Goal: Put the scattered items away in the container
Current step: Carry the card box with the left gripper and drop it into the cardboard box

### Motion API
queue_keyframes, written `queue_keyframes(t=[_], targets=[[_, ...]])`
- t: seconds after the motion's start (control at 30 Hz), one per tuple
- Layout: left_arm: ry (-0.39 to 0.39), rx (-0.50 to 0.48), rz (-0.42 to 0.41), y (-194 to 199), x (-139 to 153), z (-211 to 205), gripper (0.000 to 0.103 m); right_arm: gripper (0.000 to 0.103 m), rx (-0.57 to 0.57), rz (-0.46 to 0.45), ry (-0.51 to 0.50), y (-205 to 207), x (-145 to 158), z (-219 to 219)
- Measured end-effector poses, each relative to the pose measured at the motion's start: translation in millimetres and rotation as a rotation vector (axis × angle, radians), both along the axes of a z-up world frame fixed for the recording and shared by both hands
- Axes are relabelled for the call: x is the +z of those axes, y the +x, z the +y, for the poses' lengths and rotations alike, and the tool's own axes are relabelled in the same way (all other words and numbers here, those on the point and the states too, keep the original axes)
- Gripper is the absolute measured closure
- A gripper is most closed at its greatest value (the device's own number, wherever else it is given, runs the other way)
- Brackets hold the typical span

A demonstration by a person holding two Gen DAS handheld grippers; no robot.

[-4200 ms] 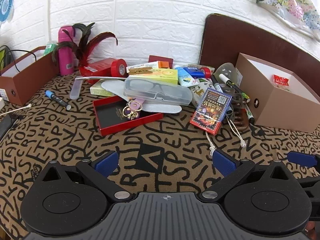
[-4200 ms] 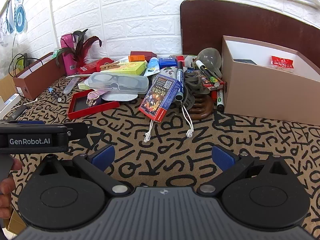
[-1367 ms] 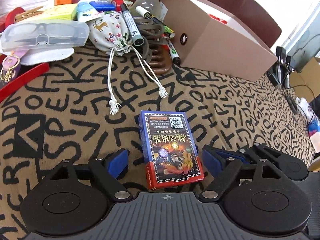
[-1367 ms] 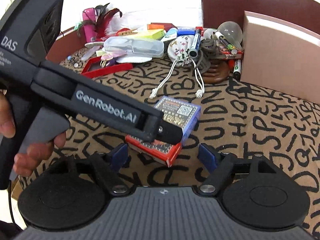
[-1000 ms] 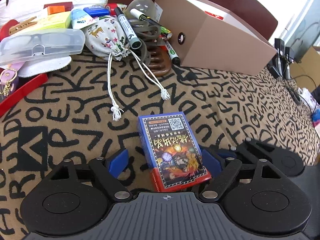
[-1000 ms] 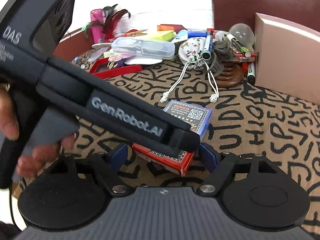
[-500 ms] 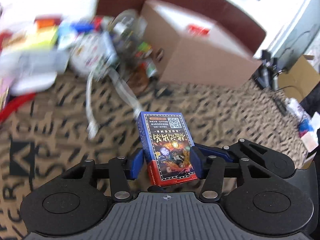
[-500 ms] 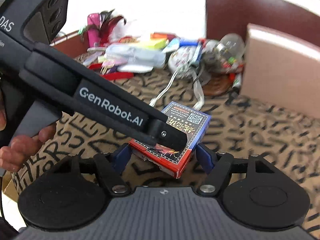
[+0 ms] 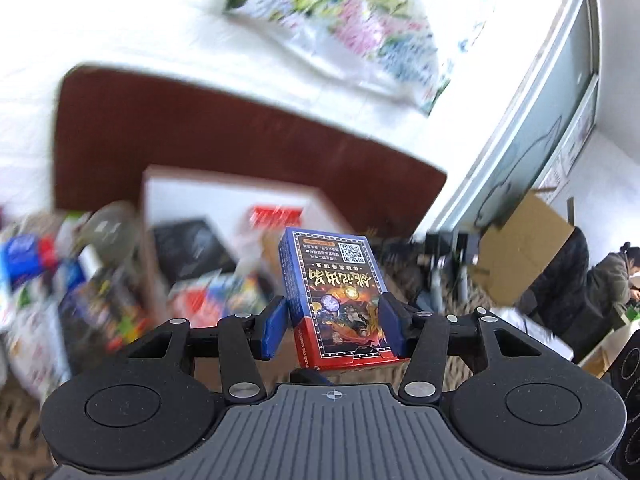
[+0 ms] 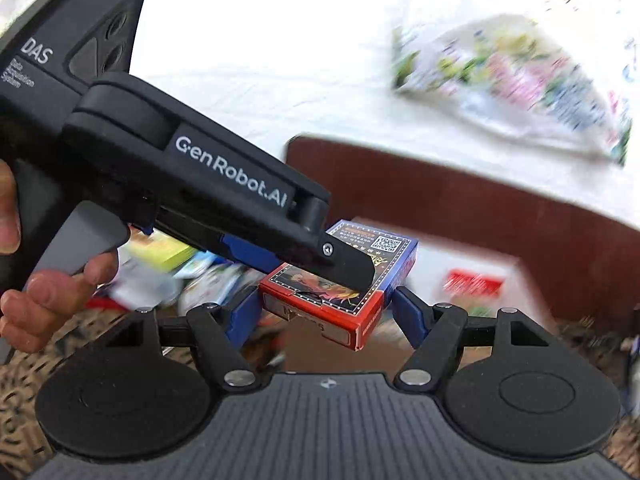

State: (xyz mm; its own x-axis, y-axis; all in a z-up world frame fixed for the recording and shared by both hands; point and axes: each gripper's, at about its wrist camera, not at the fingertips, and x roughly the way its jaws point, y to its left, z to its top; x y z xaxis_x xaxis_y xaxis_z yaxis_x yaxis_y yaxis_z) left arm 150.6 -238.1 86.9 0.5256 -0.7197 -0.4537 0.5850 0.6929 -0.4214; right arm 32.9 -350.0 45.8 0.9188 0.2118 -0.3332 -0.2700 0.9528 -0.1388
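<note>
My left gripper [image 9: 334, 326] is shut on a blue and red card box [image 9: 336, 296] and holds it up in the air. Behind it stands the brown container box [image 9: 192, 196] with a red packet [image 9: 276, 214] and a black item inside. In the right wrist view the same card box [image 10: 344, 276] sits between my right gripper's [image 10: 324, 316] fingers, which stand a little apart from its sides. The left gripper's black body [image 10: 200, 196] crosses over the card box from the left.
A blurred heap of markers, pouches and small boxes [image 9: 60, 280] lies left of the container. A dark wooden board [image 9: 240, 132] stands behind it. A floral bag [image 9: 348, 28] hangs on the white wall. A cardboard box [image 9: 524, 248] and a seated person [image 9: 616, 276] are at far right.
The left gripper shut on the card box about half a second ago, lifted it off the cloth and carried it up toward the container. The right gripper rose alongside it.
</note>
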Motion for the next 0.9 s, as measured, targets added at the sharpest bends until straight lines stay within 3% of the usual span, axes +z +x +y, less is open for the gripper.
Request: queue_keyframes(t=[0.07, 0.17, 0.3, 0.5, 0.6, 0.63, 0.7, 0.9], targets=[[0.010, -0.010, -0.025, 15.3, -0.1, -25.1, 0.050, 0.027, -0.018, -0.005, -0.014, 18.3, 8.5, -17.0], [0.005, -0.020, 0.017, 42.6, -11.1, -55.9, 0.046, 0.027, -0.047, 0.017, -0.044, 45.4, 7.2, -40.7], [0.010, -0.037, 0.070, 71.9, -37.3, -89.0, 0.039, 0.027, -0.085, 0.058, -0.072, 75.6, -15.2, -67.1], [0.005, -0.048, 0.141, 101.2, -78.3, -114.8, 0.039, 0.027, -0.102, 0.128, -0.083, 104.7, -43.5, -101.3], [0.041, -0.030, 0.169, 111.1, -88.3, -119.8, 0.017, 0.027, -0.112, 0.155, -0.083, 119.2, -54.1, -108.4], [0.060, -0.019, 0.178, 112.2, -90.4, -118.3, 0.003, 0.025, -0.121, 0.165, -0.081, 122.5, -57.3, -109.3], [0.070, 0.006, 0.178, 111.2, -92.7, -111.1, 0.000, 0.003, -0.142, 0.185, -0.081, 125.3, -62.9, -109.2], [0.079, -0.003, 0.188, 105.4, -92.6, -95.9, 0.000, 0.001, -0.177, 0.172, 0.005, 112.5, -68.7, -106.9]])
